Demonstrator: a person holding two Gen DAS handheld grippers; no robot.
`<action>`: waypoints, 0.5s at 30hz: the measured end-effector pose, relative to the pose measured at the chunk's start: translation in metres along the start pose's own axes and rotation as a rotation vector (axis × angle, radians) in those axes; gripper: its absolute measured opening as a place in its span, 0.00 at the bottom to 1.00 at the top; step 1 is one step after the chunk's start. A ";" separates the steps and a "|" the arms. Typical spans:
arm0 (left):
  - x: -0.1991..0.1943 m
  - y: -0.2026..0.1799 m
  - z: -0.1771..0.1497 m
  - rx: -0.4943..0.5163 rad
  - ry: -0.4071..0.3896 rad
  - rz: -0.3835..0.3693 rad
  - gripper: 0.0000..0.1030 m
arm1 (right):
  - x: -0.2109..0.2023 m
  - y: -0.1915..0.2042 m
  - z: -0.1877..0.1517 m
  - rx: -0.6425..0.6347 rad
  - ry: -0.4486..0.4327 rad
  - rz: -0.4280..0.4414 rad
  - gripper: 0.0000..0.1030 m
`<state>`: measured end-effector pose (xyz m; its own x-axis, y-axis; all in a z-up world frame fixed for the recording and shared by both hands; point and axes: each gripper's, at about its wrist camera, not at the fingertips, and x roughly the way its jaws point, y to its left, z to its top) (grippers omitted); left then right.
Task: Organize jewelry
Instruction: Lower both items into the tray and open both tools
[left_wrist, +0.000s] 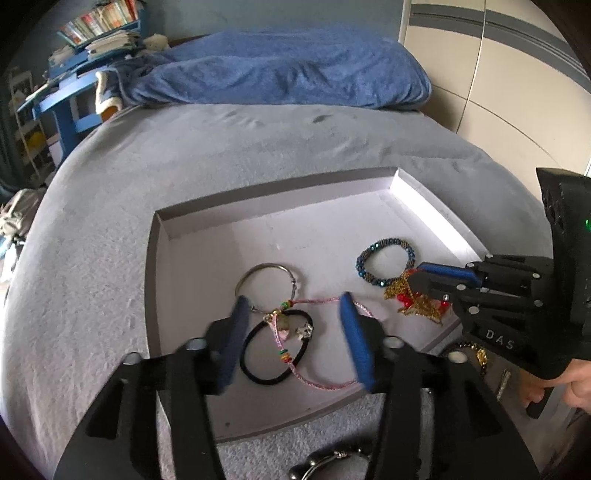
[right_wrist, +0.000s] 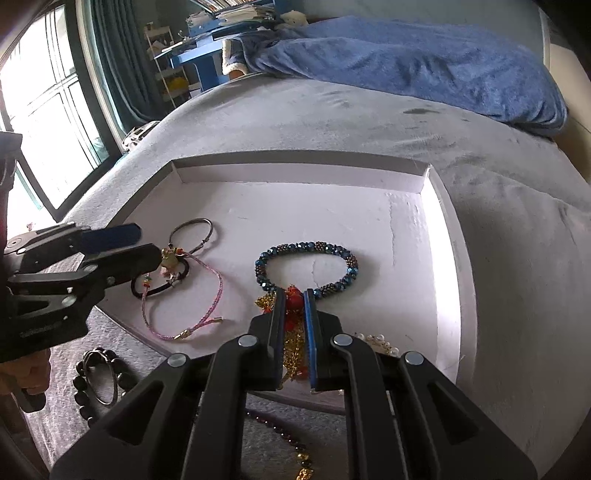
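A shallow white box (left_wrist: 436, 218) (right_wrist: 295, 173) lies on the grey bed. In it are a blue beaded bracelet (left_wrist: 391, 242) (right_wrist: 306, 246), a silver bangle (left_wrist: 271, 264) (right_wrist: 199, 221), a black hair tie (left_wrist: 255, 376) (right_wrist: 147, 293) and a pink cord bracelet (left_wrist: 321, 301) (right_wrist: 218, 273). My left gripper (left_wrist: 294, 306) (right_wrist: 149, 243) stands open low over the hair tie and the cord, its pads touching neither. My right gripper (right_wrist: 293, 299) (left_wrist: 424, 277) is shut on a gold and red chain (right_wrist: 293, 332) (left_wrist: 417, 308), just in front of the blue bracelet.
On the bed in front of the box lie dark bead bracelets (right_wrist: 85, 384), a dark bead necklace (right_wrist: 291, 439) and a metal piece (left_wrist: 328, 461). Pearls (right_wrist: 376, 341) show beside my right fingers. A blue blanket (left_wrist: 277, 70) covers the far end of the bed.
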<state>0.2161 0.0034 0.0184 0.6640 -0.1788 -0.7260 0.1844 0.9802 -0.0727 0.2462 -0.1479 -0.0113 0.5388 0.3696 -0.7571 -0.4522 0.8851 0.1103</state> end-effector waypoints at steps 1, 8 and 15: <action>-0.002 0.000 0.000 -0.001 -0.007 0.000 0.67 | -0.001 -0.001 0.000 0.004 -0.004 0.000 0.21; -0.014 0.000 0.001 -0.013 -0.043 0.011 0.82 | -0.010 -0.006 0.001 0.022 -0.036 -0.012 0.57; -0.031 0.004 -0.006 -0.031 -0.073 0.035 0.89 | -0.021 -0.009 -0.001 0.038 -0.062 -0.036 0.80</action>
<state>0.1916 0.0130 0.0366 0.7207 -0.1490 -0.6770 0.1384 0.9879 -0.0702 0.2381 -0.1639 0.0025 0.5980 0.3531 -0.7195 -0.4051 0.9078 0.1088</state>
